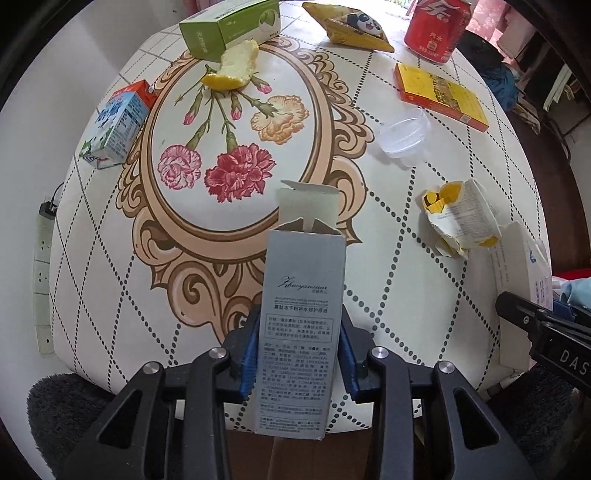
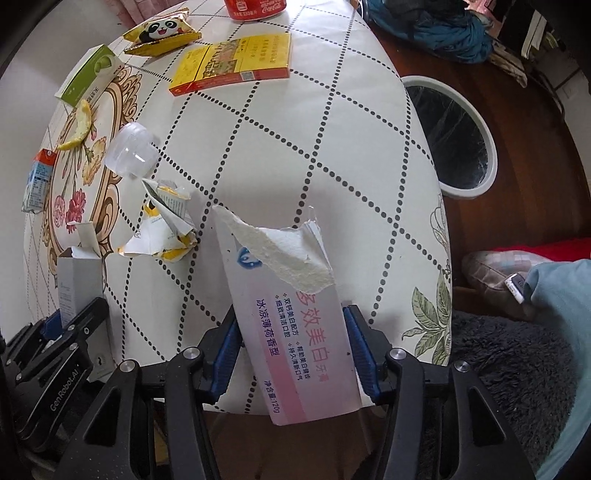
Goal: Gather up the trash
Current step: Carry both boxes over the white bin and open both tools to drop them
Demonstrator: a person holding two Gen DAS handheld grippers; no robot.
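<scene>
My left gripper is shut on a tall grey carton with its top flap open, held above the table's near edge. My right gripper is shut on a torn white-and-pink toothpaste box. Both show in each other's view: the grey carton at left, the toothpaste box at right. On the table lie a crumpled yellow-white carton, a clear plastic cup, a fruit peel, a milk carton, a green box, a panda snack bag, a yellow-red box and a red cola can.
A round white bin with a dark liner stands on the wooden floor right of the table. A power strip hangs at the table's left. A dark fuzzy cushion and pillows lie near the front right.
</scene>
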